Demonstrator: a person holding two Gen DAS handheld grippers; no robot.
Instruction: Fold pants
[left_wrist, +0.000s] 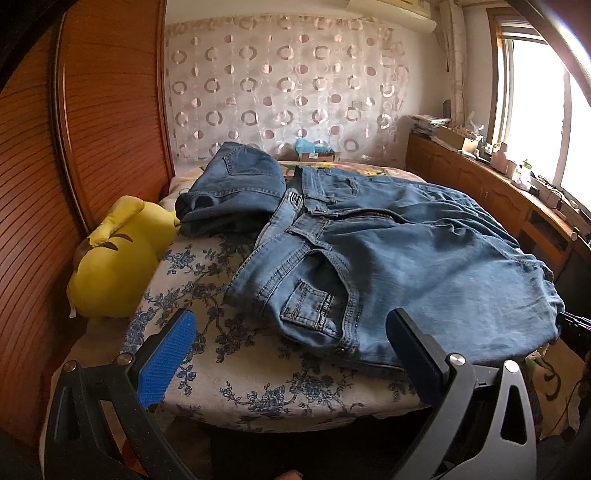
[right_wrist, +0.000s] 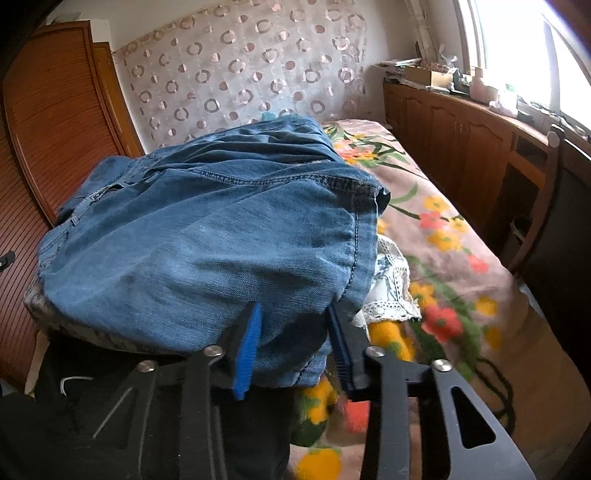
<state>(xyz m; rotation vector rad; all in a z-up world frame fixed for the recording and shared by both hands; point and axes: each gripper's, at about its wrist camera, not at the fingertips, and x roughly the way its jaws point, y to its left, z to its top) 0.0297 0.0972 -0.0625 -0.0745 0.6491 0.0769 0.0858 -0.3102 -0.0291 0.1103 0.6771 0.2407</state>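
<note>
The blue jeans (left_wrist: 388, 258) lie on a small counter (left_wrist: 236, 384) with a white cloth that has blue flowers on it. Seen by the left camera, the jeans fill the middle and reach out to 3 o'clock, with the waistband and pocket near 6 o'clock. A second pair of jeans (left_wrist: 232, 195), folded up, sits at 11 o'clock, just beside the first pair. A yellow soft toy (left_wrist: 114, 266) rests at 9 o'clock, at the counter's edge.

The left tongs (left_wrist: 291, 354) are wide apart and hold nothing. They hang over the near edge of the counter, and one finger (left_wrist: 417, 354) is in front of the jeans' lower edge.

Seen by the right camera, the right tongs (right_wrist: 291, 343) are at 6 o'clock. Their two blue pads (right_wrist: 247, 350) are clamped on the hanging edge of the jeans (right_wrist: 207, 236). A bed (right_wrist: 443, 236) with a bright flower blanket runs from 6 o'clock up to 1 o'clock.
</note>
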